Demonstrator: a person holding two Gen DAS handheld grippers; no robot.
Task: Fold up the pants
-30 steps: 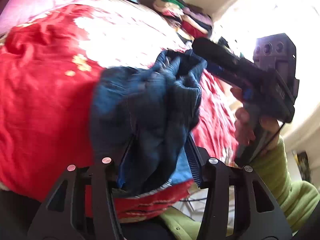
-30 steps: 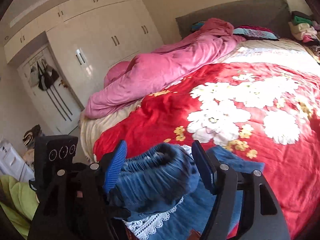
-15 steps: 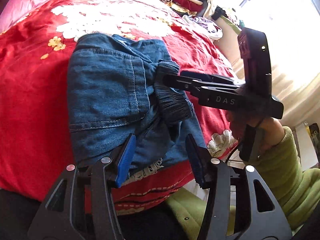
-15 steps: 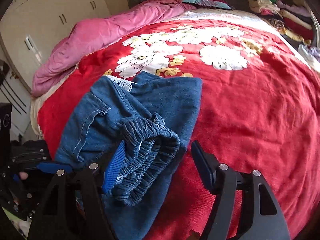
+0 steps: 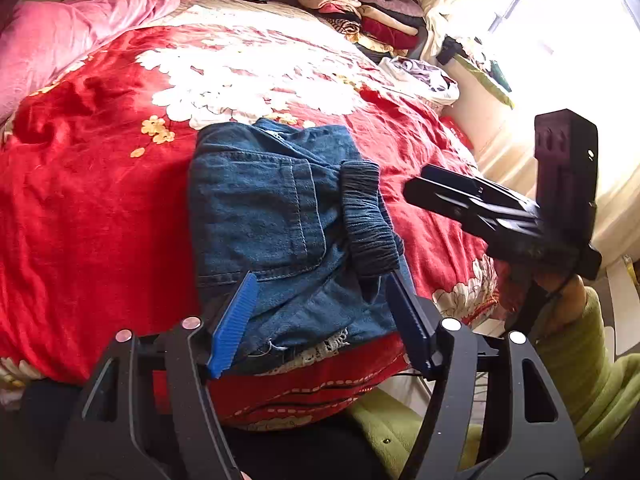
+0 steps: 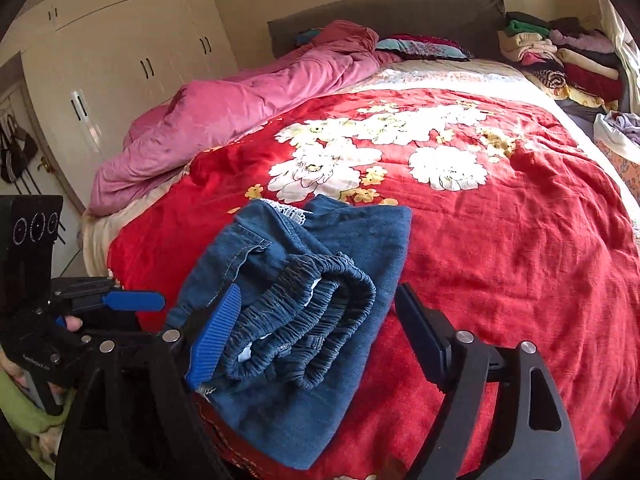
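Both grippers stand released over a folded pair of blue denim pants point(image 5: 276, 220) on a bed, their jaws opening at this moment. Left gripper point(image 5: 320, 320), seen from its own camera, straddles the near end of the bundle, its blue ribbed pad point(image 5: 234, 328) and its dark pad on either side of the cloth without pressing it. Right gripper point(image 6: 316, 332) frames the gathered elastic waistband point(image 6: 304, 336), which lies doubled on top of the fold; its blue pad sits just beside the waistband, while the opposite dark pad stands clear of the fabric over the red cover.

From the left camera, the right gripper point(image 5: 460, 196) hangs just off the waistband's side, carried by a hand point(image 5: 560, 300) in a green sleeve point(image 5: 592, 364).

Folded into a compact rectangle, the pants rest near the foot edge of the bed, on a red bedspread point(image 6: 500, 260) printed with white flowers. A back pocket point(image 5: 280, 208) faces up, and white lace trim point(image 5: 320, 352) peeks out at the near end. A pink quilt point(image 6: 240, 120) is bunched along the bed's far left side, and stacks of folded clothes point(image 6: 560, 56) fill the far right corner by the headboard point(image 6: 400, 12). Cream wardrobe doors point(image 6: 120, 60) line the wall to the left.
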